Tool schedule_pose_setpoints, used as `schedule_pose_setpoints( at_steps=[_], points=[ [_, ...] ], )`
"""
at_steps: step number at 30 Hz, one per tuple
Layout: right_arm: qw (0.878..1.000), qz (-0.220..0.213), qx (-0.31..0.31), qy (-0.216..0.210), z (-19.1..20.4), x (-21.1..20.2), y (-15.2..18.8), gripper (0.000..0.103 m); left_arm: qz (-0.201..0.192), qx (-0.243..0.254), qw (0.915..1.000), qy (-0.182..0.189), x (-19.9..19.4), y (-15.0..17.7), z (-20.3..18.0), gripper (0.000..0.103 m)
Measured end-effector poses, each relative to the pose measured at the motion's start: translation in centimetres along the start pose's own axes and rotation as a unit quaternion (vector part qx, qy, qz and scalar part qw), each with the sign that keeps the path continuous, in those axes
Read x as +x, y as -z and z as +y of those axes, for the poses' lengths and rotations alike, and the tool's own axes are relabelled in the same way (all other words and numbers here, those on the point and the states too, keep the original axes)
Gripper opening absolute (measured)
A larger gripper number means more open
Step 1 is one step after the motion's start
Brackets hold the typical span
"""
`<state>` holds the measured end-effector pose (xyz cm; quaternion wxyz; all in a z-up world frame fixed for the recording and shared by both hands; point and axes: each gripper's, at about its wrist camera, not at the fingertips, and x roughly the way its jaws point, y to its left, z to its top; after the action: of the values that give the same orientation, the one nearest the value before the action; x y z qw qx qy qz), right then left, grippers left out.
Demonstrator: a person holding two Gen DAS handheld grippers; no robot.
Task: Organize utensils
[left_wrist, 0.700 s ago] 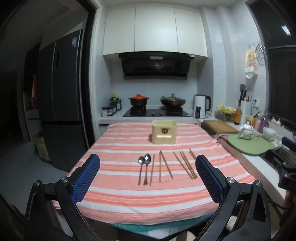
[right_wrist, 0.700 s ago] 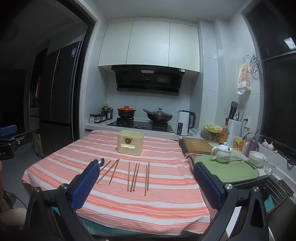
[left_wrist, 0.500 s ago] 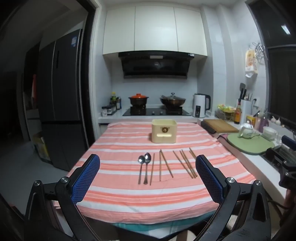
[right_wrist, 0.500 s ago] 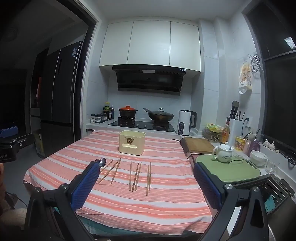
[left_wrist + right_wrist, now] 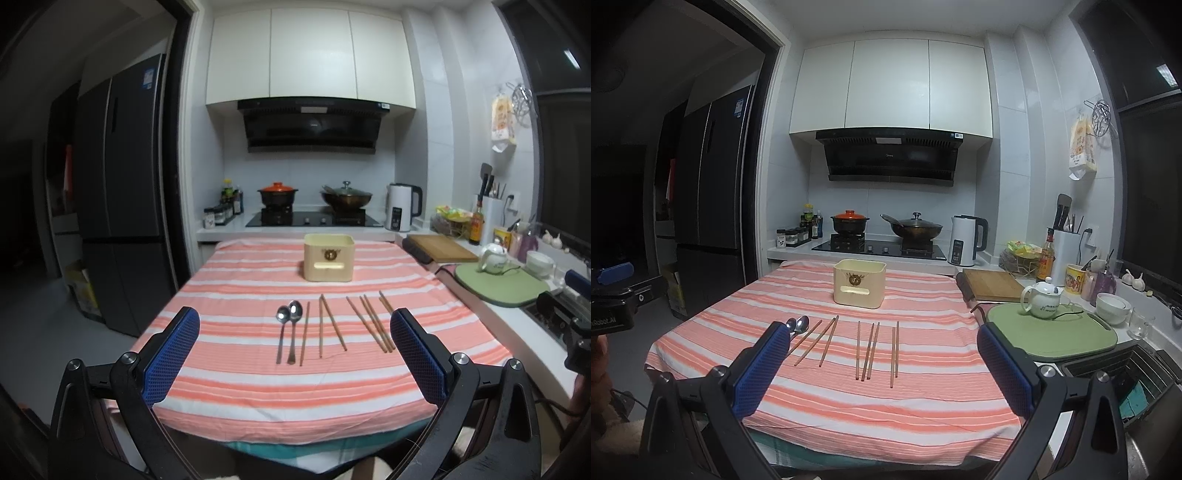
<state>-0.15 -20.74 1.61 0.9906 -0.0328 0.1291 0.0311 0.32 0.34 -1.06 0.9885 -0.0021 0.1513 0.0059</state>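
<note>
Now both wide, empty claws, left (image 5: pixel 295 354) and right (image 5: pixel 879 362), could scatter the chopsticks (image 5: pixel 373 323) at twelve o'clock.

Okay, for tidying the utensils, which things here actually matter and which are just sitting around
Part of the job:
- two spoons
- chopsticks
- cream utensil box
- left gripper and right gripper, both open and holding nothing

Just lying about:
- teapot
- green mat
- wooden cutting board
- kettle
- pots on the stove
</note>
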Motion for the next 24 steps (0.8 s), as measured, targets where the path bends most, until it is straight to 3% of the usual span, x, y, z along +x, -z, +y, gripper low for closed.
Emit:
schedule_pose_setpoints(
  at_steps=[24],
  points=[
    [1.0,0.003,0.0,-0.002,0.1,0.15,-0.12,0.103,0.002,0.0,1.0,-0.002,0.36,0.11,0.16,0.103]
  ],
)
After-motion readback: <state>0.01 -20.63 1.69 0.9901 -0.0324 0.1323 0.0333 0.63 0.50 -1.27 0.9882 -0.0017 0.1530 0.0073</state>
